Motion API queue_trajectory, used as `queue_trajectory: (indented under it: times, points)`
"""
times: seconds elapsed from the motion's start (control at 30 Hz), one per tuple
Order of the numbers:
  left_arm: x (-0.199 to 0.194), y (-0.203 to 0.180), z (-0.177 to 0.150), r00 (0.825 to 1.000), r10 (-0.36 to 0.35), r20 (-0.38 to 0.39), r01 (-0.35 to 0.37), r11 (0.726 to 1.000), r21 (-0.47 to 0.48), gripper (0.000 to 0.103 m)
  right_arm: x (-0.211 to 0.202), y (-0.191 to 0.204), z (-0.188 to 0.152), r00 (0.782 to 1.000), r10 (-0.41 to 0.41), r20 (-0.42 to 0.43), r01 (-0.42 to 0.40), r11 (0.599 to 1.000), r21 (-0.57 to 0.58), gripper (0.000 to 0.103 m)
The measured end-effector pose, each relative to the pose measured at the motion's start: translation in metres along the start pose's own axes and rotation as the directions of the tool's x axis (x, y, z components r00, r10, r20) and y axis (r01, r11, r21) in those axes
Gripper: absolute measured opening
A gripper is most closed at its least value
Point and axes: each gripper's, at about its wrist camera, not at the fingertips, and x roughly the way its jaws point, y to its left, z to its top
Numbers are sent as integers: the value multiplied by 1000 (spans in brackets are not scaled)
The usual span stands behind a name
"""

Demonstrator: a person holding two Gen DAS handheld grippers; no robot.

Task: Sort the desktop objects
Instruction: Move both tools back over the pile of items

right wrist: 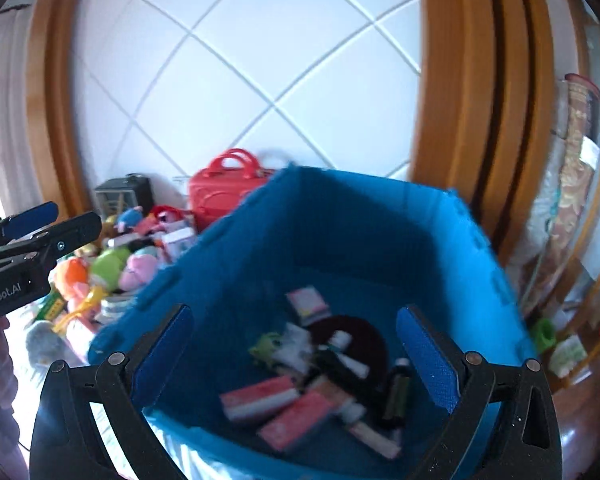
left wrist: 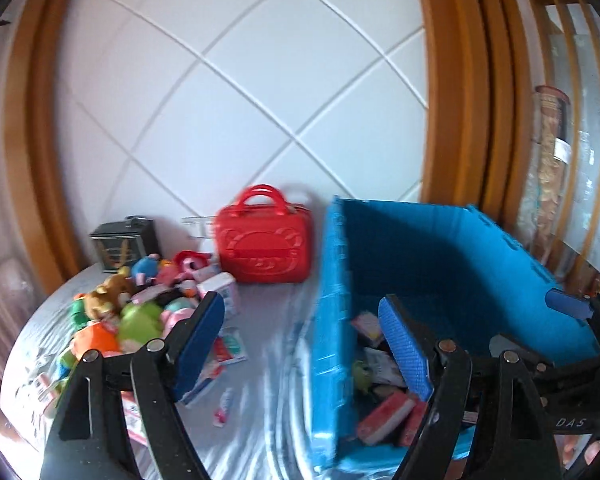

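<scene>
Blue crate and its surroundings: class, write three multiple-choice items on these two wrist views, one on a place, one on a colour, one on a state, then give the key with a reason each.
1. Where does the toy pile lie relative to the blue crate in the left wrist view?
A. inside it
B. to its left
C. behind it

2. What colour is the handbag-shaped case by the wall?
A. red
B. green
C. black

3. How does the right gripper stand?
A. shut on a box
B. shut on nothing
C. open, holding nothing

Key: 1 B, the toys sit on the cloth left of the crate's wall. 2 A, body and handles are red. 3 C, its blue pads stand wide apart over the crate with nothing between them.
</scene>
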Motion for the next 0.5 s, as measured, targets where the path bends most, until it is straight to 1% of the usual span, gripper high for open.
queue_trajectory:
  times: [0.07,0.17,0.27,0.37,0.5]
  points:
    - [-6,15,-12,998,60,4,-60,998,-14,80,4,13,-2,1000,25,8,-25,1000,-12,103]
    - [-8,39,-30,991,127,-30,-128,991,-39,80,12,36,-5,998,70,4,-69,997,-27,103]
    - [-8,66,-47,980,188,-59,-192,979,-62,81,17,57,-6,993,117,4,-117,993,-35,103]
    - [-5,96,-61,971,221,-92,-229,969,-93,81,20,81,-6,988,154,8,-153,987,-55,103]
    - [-3,141,-77,965,228,-127,-244,961,-130,80,22,123,-1,979,202,17,-200,975,-98,103]
